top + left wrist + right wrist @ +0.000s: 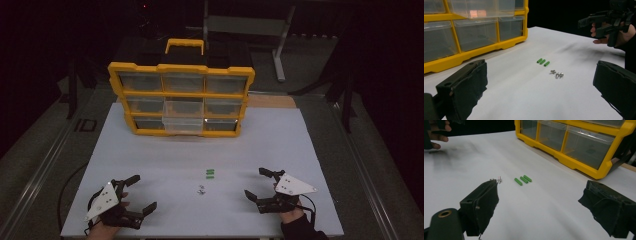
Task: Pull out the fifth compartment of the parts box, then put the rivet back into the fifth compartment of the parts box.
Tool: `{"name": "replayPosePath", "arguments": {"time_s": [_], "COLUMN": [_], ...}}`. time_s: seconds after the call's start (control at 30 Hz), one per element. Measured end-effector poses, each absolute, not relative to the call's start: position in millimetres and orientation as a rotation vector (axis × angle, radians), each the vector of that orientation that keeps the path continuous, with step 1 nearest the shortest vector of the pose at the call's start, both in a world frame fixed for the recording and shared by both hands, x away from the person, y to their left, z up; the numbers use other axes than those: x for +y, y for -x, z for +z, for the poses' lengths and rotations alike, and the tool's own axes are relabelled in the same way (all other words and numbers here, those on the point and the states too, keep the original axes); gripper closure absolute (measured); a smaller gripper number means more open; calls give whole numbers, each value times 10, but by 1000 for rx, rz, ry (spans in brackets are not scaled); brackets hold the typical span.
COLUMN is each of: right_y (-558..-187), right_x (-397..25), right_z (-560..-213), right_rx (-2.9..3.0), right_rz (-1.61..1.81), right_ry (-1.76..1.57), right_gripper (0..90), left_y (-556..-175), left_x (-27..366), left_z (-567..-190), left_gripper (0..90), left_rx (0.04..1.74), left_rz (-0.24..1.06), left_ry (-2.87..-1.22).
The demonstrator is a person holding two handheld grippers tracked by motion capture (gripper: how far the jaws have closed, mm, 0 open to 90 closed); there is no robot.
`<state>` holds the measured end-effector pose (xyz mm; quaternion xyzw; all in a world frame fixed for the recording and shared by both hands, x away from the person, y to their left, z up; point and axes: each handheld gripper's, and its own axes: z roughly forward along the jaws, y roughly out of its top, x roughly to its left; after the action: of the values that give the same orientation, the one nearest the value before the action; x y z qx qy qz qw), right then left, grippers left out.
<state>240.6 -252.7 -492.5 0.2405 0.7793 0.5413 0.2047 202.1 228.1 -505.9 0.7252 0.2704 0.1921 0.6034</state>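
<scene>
While both hands rest at the near edge of the white table (165, 160), the left gripper (141, 194) and right gripper (256, 184) gape wide, holding nothing. Between them lie three green pegs (210, 173) and small silver screws (201, 189), before a yellow drawer organizer (180, 95).

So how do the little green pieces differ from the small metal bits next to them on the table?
The green pieces are matte, straight little rods laid side by side in a neat row; the metal bits are shiny silver, stubbier and bunched loosely. The green pieces lie nearer the yellow organizer. Both groups rest on the white table, untouched.
</scene>
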Motion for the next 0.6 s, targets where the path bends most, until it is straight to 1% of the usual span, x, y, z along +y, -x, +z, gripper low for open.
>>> {"name": "replayPosePath", "arguments": {"time_s": [0.27, 0.43, 0.57, 0.6], "right_y": [-2405, -2402, -2398, -2394], "right_x": [-2531, -2533, -2538, -2538], "right_z": [-4907, -4902, -4890, -4884], "right_rx": [2168, 2169, 2164, 2162], "right_rz": [1517, 1517, 1526, 1531], "right_ry": [-668, -664, -656, -656], "right_gripper": [123, 123, 123, 123], "left_y": [-2030, -2060, -2099, -2145], "left_x": [2294, 2304, 2323, 2339], "left_z": [-5053, -5034, -4963, -4877], "left_gripper": [0, 0, 0, 0], "left_rx": [629, 647, 642, 634], "left_rz": [433, 402, 371, 344], "left_ry": [-1674, -1668, -1663, -1652]}}
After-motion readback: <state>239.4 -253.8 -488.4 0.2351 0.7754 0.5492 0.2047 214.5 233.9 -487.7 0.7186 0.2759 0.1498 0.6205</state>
